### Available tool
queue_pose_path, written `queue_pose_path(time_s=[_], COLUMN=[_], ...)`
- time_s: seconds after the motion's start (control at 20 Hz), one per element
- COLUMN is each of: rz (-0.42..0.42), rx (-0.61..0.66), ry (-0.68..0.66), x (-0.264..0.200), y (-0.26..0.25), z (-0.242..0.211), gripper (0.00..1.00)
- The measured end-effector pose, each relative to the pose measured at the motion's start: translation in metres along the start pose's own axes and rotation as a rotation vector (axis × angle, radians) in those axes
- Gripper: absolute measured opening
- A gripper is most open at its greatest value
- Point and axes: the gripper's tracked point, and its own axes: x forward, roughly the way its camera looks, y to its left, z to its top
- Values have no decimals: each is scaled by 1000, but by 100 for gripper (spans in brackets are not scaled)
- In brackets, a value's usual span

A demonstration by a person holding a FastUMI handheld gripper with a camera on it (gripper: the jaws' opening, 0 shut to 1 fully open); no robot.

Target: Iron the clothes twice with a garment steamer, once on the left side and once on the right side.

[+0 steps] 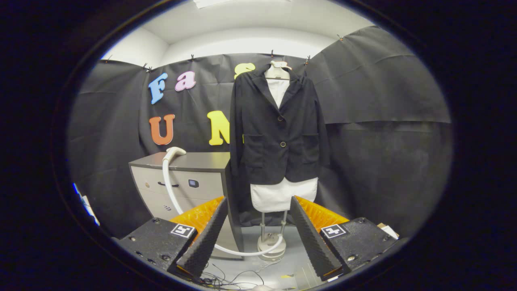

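Presently, the gripper [256, 238] has its two fingers spread wide with nothing between them. The landmark is the grey two-drawer cabinet [183, 182], which stands beyond the fingers. The white garment steamer head [174, 152] rests on the cabinet top, near its front edge, beyond and above the left finger. Its white hose [171, 194] drops down the cabinet front, passes behind the left finger and curves along the floor to the round white base of the mannequin stand [271, 246]. The head's long axis appears to run roughly level along the cabinet top, with the hose end hanging over the front edge. Immediately right of the cabinet hangs the black buttoned jacket [278, 129] on a white mannequin torso [282, 194], upright and facing the gripper. The gripper points level and straight at the mannequin stand, so the steamer head lies off-axis to the left. In judgement, the next move requires swinging left toward the cabinet top to take the steamer head.
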Motion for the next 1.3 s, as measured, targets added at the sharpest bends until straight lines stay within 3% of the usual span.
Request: queue_pose_path(time_s=[0.35, 0.55, 0.95, 1.3], rz=[57, 140, 346, 489], rx=[-39, -51, -105, -193], ry=[-3, 14, 39, 149], x=[18, 49, 150, 243], y=[46, 89, 209, 326], z=[16, 31, 82, 85], gripper=[99, 98, 98, 99])
